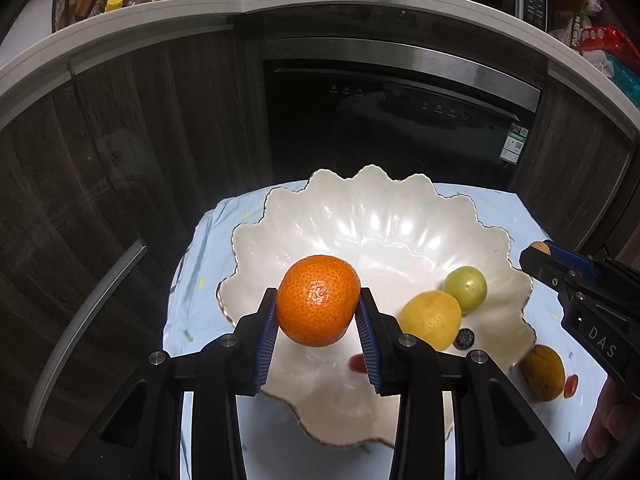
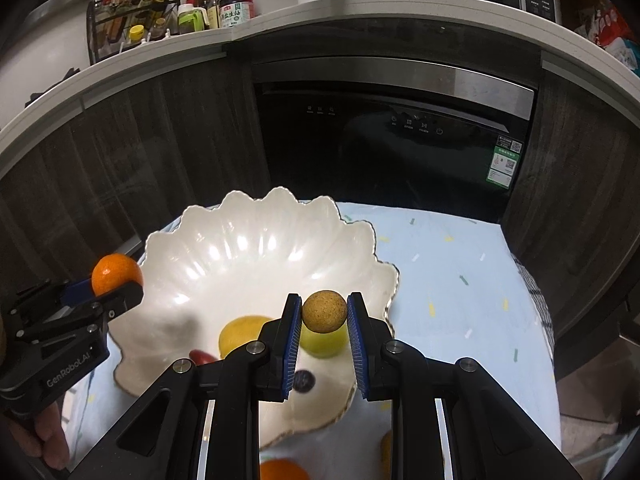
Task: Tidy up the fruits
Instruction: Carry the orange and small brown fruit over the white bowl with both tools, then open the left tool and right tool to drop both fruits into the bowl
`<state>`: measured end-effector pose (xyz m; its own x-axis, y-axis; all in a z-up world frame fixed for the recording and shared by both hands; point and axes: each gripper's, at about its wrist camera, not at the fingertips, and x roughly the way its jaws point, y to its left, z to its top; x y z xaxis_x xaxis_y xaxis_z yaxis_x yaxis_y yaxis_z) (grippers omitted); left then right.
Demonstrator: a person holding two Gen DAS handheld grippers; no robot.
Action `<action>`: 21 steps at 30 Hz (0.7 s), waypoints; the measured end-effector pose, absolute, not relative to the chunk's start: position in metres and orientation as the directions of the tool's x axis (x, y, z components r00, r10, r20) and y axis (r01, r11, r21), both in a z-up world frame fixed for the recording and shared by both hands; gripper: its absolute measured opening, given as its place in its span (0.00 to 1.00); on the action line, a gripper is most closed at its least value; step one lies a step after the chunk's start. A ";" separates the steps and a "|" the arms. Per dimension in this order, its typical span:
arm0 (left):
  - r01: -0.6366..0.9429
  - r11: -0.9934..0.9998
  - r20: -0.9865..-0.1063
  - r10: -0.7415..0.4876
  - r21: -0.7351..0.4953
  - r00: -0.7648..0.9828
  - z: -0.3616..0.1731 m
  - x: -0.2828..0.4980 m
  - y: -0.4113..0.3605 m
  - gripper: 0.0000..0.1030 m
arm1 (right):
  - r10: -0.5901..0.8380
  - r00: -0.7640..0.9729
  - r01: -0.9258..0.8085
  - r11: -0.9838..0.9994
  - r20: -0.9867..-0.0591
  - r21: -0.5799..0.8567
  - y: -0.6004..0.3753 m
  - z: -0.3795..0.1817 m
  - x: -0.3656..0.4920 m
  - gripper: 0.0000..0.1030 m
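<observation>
Left wrist view, nearest first: the left gripper (image 1: 318,312) has its blue pads clamped on either side of a mandarin (image 1: 318,300), held in the air above the near-left part of the bowl (image 1: 360,216). In the right wrist view the right gripper (image 2: 324,320) is nipped on a small brown fruit (image 2: 324,311), its jaws nearly together, over the bowl's near-right rim.

Both fruits look ready to be set down, so the step in hand is likely placing them. Below and beyond the pads a lemon (image 1: 431,319), a green fruit (image 1: 465,289), a blueberry (image 1: 464,338) and a red cherry tomato (image 1: 357,362) already lie on the right and near parts of the bowl floor. The bare part is at the far left, and it seems the better spot for the mandarin. Lowering each fruit close to the floor before parting the pads should stop it rolling into the others or knocking the scalloped rim.

Outside the bowl, on the cloth (image 1: 500,208) at the right, a dull yellow-brown fruit (image 1: 543,372) and a second tomato (image 1: 571,385) still wait.
</observation>
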<state>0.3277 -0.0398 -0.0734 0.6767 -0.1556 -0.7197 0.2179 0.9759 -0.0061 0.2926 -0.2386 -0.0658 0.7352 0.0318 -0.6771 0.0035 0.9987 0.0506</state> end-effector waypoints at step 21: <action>0.192 0.981 -0.735 -0.140 -0.013 0.663 -0.083 0.370 -0.044 0.37 | 0.056 0.701 0.006 0.996 -0.711 0.085 -0.246 -0.081 0.350 0.24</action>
